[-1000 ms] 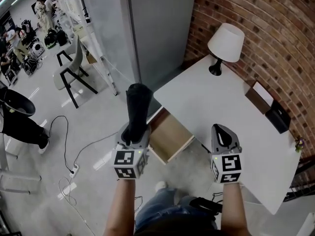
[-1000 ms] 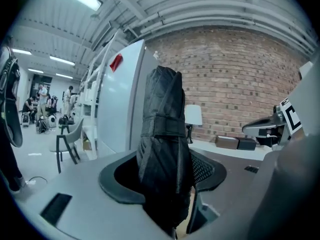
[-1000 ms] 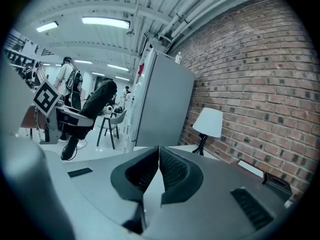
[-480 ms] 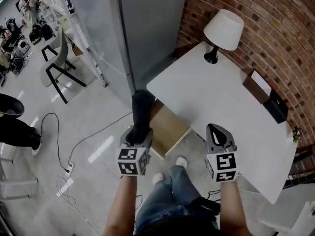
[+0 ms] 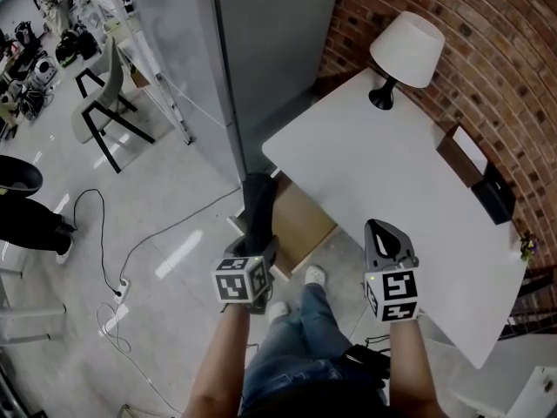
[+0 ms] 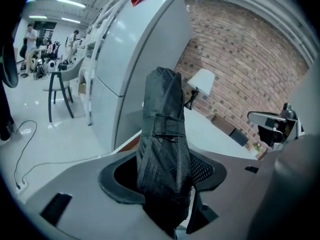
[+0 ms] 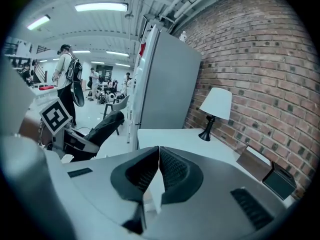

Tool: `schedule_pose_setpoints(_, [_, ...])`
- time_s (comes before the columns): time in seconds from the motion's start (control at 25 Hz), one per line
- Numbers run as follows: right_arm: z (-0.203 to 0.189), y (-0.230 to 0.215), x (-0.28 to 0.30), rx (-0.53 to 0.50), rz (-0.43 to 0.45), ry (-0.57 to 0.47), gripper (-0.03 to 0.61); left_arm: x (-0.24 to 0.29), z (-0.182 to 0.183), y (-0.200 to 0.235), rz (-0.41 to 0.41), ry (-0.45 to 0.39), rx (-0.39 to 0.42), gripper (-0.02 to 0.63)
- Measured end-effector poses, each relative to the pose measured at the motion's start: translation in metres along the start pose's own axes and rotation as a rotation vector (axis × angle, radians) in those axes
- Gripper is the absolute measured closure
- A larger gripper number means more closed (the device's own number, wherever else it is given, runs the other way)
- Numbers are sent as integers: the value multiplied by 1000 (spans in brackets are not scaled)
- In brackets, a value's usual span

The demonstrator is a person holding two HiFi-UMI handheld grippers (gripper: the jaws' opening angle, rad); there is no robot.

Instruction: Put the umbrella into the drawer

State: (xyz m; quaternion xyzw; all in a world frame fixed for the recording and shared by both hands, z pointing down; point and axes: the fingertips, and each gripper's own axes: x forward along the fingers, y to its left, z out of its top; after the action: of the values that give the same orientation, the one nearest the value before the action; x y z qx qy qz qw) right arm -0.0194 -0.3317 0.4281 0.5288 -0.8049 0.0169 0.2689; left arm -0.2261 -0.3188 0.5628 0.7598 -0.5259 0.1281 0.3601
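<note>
Transport step: left tongs (image 5: 255, 249) clamped on the folded black fabric umbrella (image 5: 258, 200), its tip over the open wood-lined drawer (image 5: 306, 225) under the white surface (image 5: 383, 172), right tongs (image 5: 384, 236) closed and empty; next probably: lay it flat inside, then release.

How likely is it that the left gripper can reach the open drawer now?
Probably yes: the drawer stands open, the left gripper, holding the umbrella, hangs close beside it, and nothing lies between them.
</note>
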Motion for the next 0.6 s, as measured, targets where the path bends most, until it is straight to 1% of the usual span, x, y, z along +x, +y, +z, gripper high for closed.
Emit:
schedule_pose_setpoints(0.2, [-3,-6,11,14,24,4,577,18,-21,6,19,65,-96,373])
schedule_pose_setpoints(0.4, [-6,-12,32,5,57,18,577,45,-37,7,13,152,-138,373])
schedule_pose_setpoints(0.48, [-8,-10,40,-10,77,31,577,57,-48,9,13,203,-163,373])
schedule_pose_setpoints(0.6, [-14,-10,50,-19,102,49,577,76,-60,14,26,264,-172,373])
